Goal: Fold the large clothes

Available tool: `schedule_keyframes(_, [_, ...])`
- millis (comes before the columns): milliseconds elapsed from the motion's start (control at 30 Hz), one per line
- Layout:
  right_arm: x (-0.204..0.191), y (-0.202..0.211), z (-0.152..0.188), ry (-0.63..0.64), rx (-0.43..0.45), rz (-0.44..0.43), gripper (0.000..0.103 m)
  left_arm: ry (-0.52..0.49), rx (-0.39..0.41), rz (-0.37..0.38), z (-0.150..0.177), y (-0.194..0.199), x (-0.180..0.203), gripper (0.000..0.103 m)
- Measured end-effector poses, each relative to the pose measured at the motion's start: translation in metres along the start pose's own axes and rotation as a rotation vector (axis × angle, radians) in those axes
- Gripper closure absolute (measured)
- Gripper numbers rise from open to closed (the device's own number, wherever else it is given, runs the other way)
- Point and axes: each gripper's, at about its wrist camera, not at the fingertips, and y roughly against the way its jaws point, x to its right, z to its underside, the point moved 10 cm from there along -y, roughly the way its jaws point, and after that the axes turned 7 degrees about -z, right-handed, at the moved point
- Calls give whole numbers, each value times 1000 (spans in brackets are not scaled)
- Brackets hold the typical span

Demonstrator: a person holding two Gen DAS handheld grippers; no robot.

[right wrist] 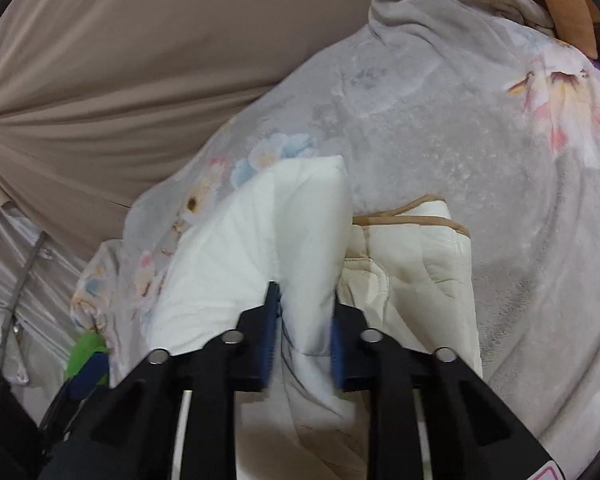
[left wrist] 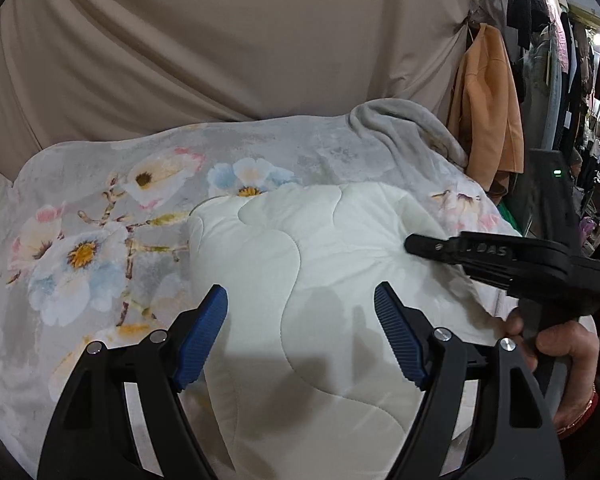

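A white quilted garment [left wrist: 300, 248] lies on a grey floral blanket [left wrist: 92, 248]. My left gripper [left wrist: 300, 334] hovers just above it, open, its blue pads [left wrist: 202, 336] wide apart with nothing between them. From the right, my right gripper [left wrist: 414, 245], held by a hand [left wrist: 560, 344], reaches over the garment's right side. In the right wrist view my right gripper [right wrist: 303, 340] is shut on a raised fold of the white garment [right wrist: 292, 232], which bunches between the blue pads [right wrist: 270, 340]. A cream layer with tan trim [right wrist: 416, 248] lies beside the fold.
A beige draped curtain [left wrist: 220, 40] hangs behind the blanket. An orange garment [left wrist: 488, 112] and dark clothes [left wrist: 540, 20] hang at the right. A grey fleece edge [left wrist: 400, 124] is bunched at the back right. A green object [right wrist: 86, 354] sits at lower left.
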Motion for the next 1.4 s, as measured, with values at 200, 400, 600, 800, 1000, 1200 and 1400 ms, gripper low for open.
schedule_keyframes(200, [28, 14, 8, 56, 95, 47, 93, -30, -45, -12, 19, -31, 10, 27])
schedule_keyframes(400, [48, -1, 17, 61, 85, 56, 91, -71, -29, -54, 22, -42, 17, 23])
schedule_keyframes(600, [48, -5, 22, 105, 92, 83, 90, -90, -6, -88, 34, -56, 16, 15])
schedule_keyframes(800, [49, -7, 23, 104, 93, 80, 90, -87, 16, -92, 41, -64, 15, 13])
schedule_keyframes(1000, [49, -9, 24, 119, 102, 90, 90, -79, 41, -95, 47, -72, 13, 10])
schedule_keyframes(1200, [43, -4, 24, 111, 102, 49, 84, -58, 36, -41, 44, -58, 7, 10])
schedule_keyframes(1400, [1, 100, 53, 110, 179, -9, 33, -146, 28, 45, 82, 39, -33, 5])
